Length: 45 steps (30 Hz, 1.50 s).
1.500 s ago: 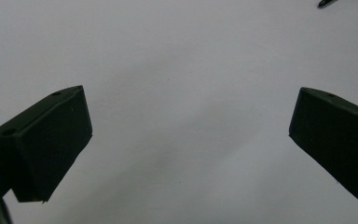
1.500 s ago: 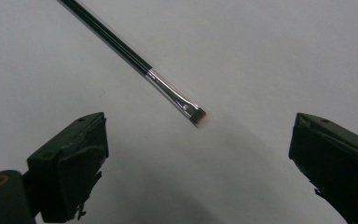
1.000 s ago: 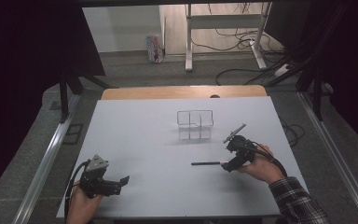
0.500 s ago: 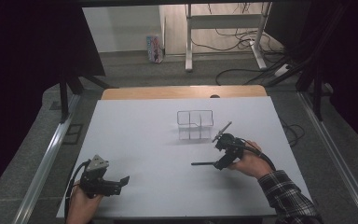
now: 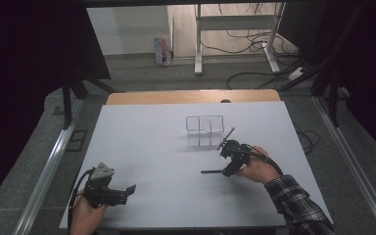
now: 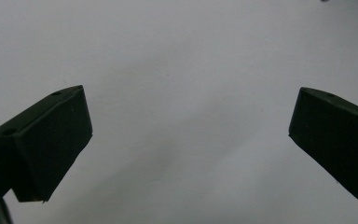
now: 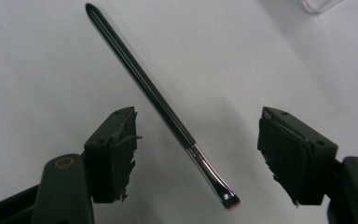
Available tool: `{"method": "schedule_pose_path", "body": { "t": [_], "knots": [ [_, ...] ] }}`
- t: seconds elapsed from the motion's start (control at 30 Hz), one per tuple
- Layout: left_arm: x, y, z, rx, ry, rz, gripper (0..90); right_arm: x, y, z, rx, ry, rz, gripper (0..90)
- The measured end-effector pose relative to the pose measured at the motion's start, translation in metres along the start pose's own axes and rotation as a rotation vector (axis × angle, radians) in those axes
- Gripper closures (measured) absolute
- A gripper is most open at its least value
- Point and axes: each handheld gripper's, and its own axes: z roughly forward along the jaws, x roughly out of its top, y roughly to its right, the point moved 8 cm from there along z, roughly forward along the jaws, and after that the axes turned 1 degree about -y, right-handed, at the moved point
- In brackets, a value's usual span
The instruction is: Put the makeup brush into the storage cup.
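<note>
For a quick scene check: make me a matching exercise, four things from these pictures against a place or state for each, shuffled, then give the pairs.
Things:
1. brush
2. clear divided box
3. left gripper
4. right gripper

Places or states:
A. open over bare white table, nothing between its fingers
B. stands empty near the middle of the table
C. lies flat on the table, silver ferrule at one end
D. fingers either side of the brush, not yet pressing on it

Pairs: 1-C, 2-B, 3-A, 4-D

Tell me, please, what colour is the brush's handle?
Glossy black handle, with a silver ferrule; clearest in the right gripper view.
</note>
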Motion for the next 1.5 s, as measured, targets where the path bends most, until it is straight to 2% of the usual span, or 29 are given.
{"method": "schedule_pose_path", "body": {
  "t": [0.33,0.43,0.47,0.53,0.6,0.67,0.77,0.8,0.97,1.1,1.17,1.2,1.27,1.37,1.5],
  "knots": [
    [0.0,0.0,0.0,0.001,-0.002,0.001,0.0,-0.007,0.001,0.014,0.002,-0.04,-0.003,33.9],
    [0.0,0.0,0.0,0.001,-0.003,0.001,0.0,-0.007,0.0,0.015,0.036,-0.045,-0.006,41.2],
    [0.0,0.0,0.0,0.002,-0.003,0.002,0.0,-0.007,-0.001,0.015,0.033,-0.049,-0.008,43.6],
    [0.0,0.0,0.0,0.002,-0.003,0.003,0.0,-0.007,-0.001,0.013,0.039,-0.069,0.003,55.0],
    [0.0,0.0,0.0,0.003,-0.004,0.004,0.0,-0.008,-0.001,0.011,0.037,-0.093,-0.004,73.6],
    [0.0,0.001,0.0,0.002,-0.005,0.004,0.0,-0.01,-0.004,0.011,0.061,-0.099,0.002,83.2],
    [-0.001,0.001,0.001,-0.001,-0.012,-0.001,0.0,-0.011,-0.004,0.01,0.079,-0.092,0.014,83.7],
    [-0.001,0.001,0.001,-0.001,-0.013,0.001,0.0,-0.011,-0.003,0.01,0.07,-0.086,0.002,83.7],
    [0.0,0.002,0.001,-0.003,-0.005,0.003,0.0,-0.013,-0.003,0.009,0.066,-0.057,0.02,83.8],
    [0.002,0.002,-0.002,-0.018,0.033,0.008,1.2,-0.015,-0.002,0.005,0.071,-0.009,0.053,83.9],
    [0.003,0.001,-0.003,-0.022,0.042,0.012,1.3,-0.015,-0.001,0.003,0.071,-0.002,0.055,83.8],
    [0.005,0.001,-0.004,-0.028,0.061,0.01,1.3,-0.015,0.0,-0.001,0.079,0.029,0.068,83.8],
    [0.005,0.0,-0.005,-0.027,0.07,0.005,1.3,-0.016,0.0,-0.004,0.079,0.058,0.073,83.8],
    [0.005,0.0,-0.006,-0.021,0.072,0.006,1.4,-0.017,0.0,-0.007,0.087,0.09,0.086,83.8],
    [0.005,0.001,-0.005,-0.035,0.069,0.013,1.4,-0.019,-0.001,-0.011,0.096,0.127,0.105,83.8]
  ]
}}
